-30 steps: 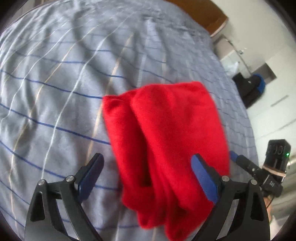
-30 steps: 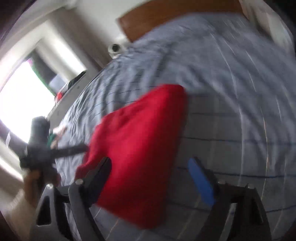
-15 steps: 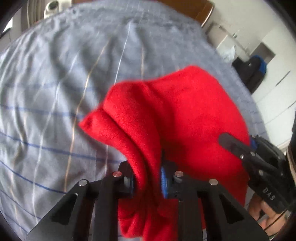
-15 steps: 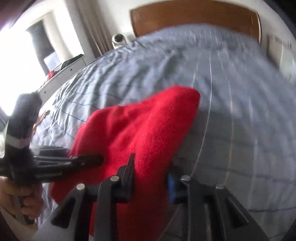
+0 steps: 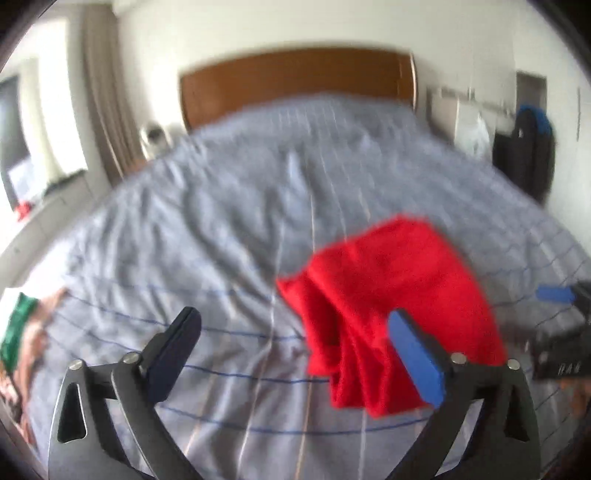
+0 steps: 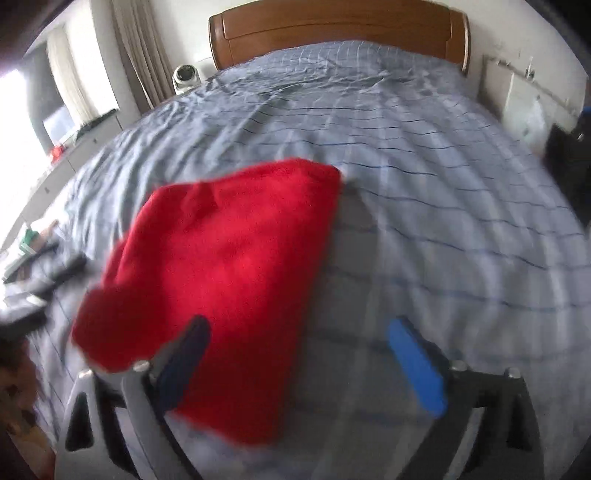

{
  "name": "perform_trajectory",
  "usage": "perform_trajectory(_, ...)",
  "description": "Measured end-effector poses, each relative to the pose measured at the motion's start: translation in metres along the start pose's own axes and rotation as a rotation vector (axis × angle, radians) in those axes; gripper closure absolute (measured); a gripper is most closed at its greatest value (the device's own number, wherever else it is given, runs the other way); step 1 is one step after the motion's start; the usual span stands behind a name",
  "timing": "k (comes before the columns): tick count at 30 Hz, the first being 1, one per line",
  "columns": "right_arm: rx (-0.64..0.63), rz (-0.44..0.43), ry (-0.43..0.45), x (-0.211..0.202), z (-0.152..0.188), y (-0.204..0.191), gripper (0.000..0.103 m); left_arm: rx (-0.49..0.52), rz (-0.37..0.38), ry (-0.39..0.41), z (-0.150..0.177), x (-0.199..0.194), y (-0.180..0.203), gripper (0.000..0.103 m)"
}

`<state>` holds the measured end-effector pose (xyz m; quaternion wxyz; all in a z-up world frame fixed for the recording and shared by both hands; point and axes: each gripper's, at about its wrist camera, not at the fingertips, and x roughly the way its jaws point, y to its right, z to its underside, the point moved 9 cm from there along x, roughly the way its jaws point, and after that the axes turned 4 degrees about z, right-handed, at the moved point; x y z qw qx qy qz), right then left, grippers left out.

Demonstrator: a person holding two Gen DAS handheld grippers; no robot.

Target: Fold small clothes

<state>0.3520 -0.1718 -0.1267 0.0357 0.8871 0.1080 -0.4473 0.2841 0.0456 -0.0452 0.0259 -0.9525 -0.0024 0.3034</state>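
Note:
A folded red garment point(image 5: 391, 295) lies on the blue-grey striped bedspread point(image 5: 221, 229). In the left wrist view it is right of centre, its near edge behind my right finger. My left gripper point(image 5: 299, 354) is open and empty, drawn back from the cloth. In the right wrist view the red garment point(image 6: 229, 266) lies flat at centre left. My right gripper point(image 6: 306, 358) is open and empty, its left finger over the cloth's near edge. The right gripper also shows at the far right of the left wrist view point(image 5: 561, 325).
A wooden headboard point(image 6: 336, 26) stands at the far end of the bed. A small white fan point(image 6: 186, 75) sits left of it. A dark bag point(image 5: 524, 162) hangs at the right. A window and low cabinet point(image 6: 74, 125) line the left side.
Both grippers were shut on the red garment half a second ago. Now both have opened, let it go and pulled back; the garment lies flat on the bed.

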Motion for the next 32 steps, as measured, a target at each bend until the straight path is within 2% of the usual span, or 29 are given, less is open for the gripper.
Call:
perform_trajectory(3, -0.009, 0.019, 0.057, -0.045, 0.017, -0.004, 0.005, 0.017, -0.066, 0.041, -0.001, -0.041, 0.003, 0.0)
perform_trajectory(5, 0.003, 0.026, 0.094, -0.076, 0.024, -0.007, 0.002, 0.03, -0.078, 0.027, 0.004, -0.063, 0.007, 0.0)
perform_trajectory(11, 0.02, 0.043, 0.114, -0.143, 0.048, -0.017, 0.001, 0.005, -0.046, -0.14, 0.033, -0.097, 0.019, 0.0)
perform_trajectory(13, 0.014, 0.054, 0.111, -0.158, 0.057, -0.021, 0.001, 0.008, -0.031, -0.156, 0.041, -0.108, 0.023, 0.0)
perform_trajectory(17, 0.007, 0.091, 0.104, -0.177, 0.075, -0.026, 0.001, 0.029, -0.05, -0.125, 0.047, -0.13, 0.031, 0.0)
perform_trajectory(22, 0.006, 0.108, 0.093, -0.185, 0.09, -0.028, 0.001, 0.028, -0.033, -0.123, 0.054, -0.142, 0.036, 0.0)
perform_trajectory(28, 0.01, 0.115, 0.095, -0.192, 0.099, -0.03, 0.001, 0.014, -0.003, -0.13, 0.067, -0.15, 0.039, 0.0)
perform_trajectory(32, 0.014, 0.107, 0.098, -0.193, 0.1, -0.03, 0.001, 0.024, -0.025, -0.113, 0.072, -0.155, 0.039, 0.0)
